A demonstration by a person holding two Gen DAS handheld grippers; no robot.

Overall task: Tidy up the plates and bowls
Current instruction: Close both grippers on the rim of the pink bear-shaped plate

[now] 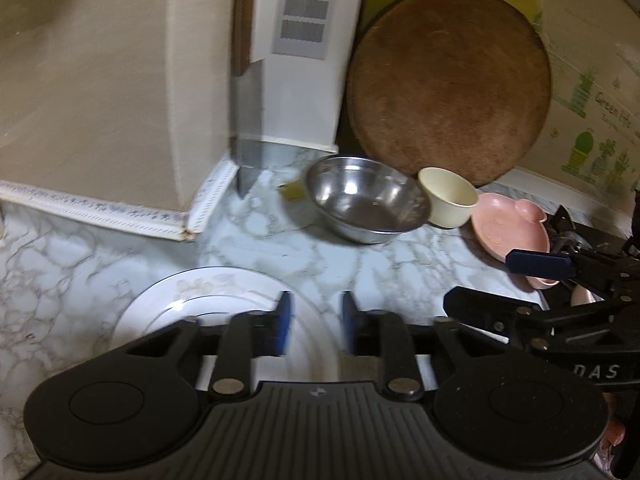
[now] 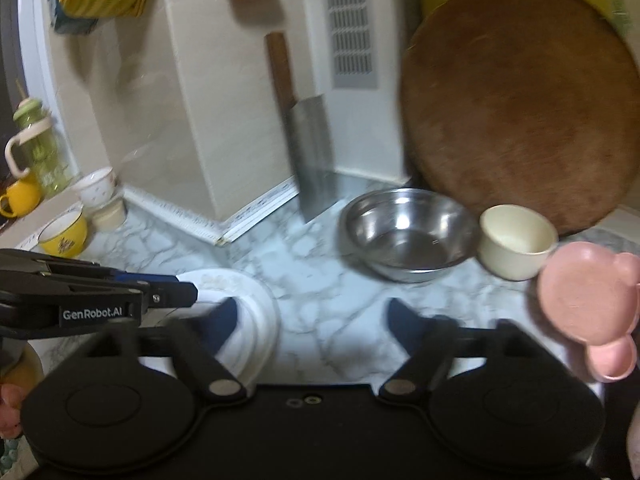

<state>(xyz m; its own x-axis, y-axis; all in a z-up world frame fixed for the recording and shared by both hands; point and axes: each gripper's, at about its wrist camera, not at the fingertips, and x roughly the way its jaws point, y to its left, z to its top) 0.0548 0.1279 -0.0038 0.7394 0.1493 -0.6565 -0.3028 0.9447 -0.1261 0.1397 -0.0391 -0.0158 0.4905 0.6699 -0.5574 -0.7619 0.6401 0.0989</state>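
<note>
- We see the white plate (image 1: 200,304) flat on the marble counter (image 1: 100,248), a faint flower print on its rim; in the right wrist view it looks like a small stack of white plates, though blur keeps us from being sure.
- Our left gripper (image 1: 315,322) hovers over the near right part of that plate, blue pads parted with nothing between them: released.
- Our right gripper (image 2: 310,322) stands spread wide over bare marble just right of the plate, gripping nothing.
- Further back sits the steel bowl (image 1: 366,204), empty and upright, with the cream cup (image 1: 450,198) just beside it on the right, too close for us to tell if they touch.
- The pink bear-shaped dish (image 1: 510,230) lies right of the cup, at the counter's edge.
- Behind these, a round wooden board (image 1: 448,84) leans against the wall.
- A cleaver (image 1: 248,120) stands on its blade against the white pillar, wooden handle up.
- Far left in the right wrist view we find a yellow bowl (image 2: 64,234), two stacked small white bowls (image 2: 102,196), a yellow cup (image 2: 20,198) and a green bottle (image 2: 38,148).
</note>
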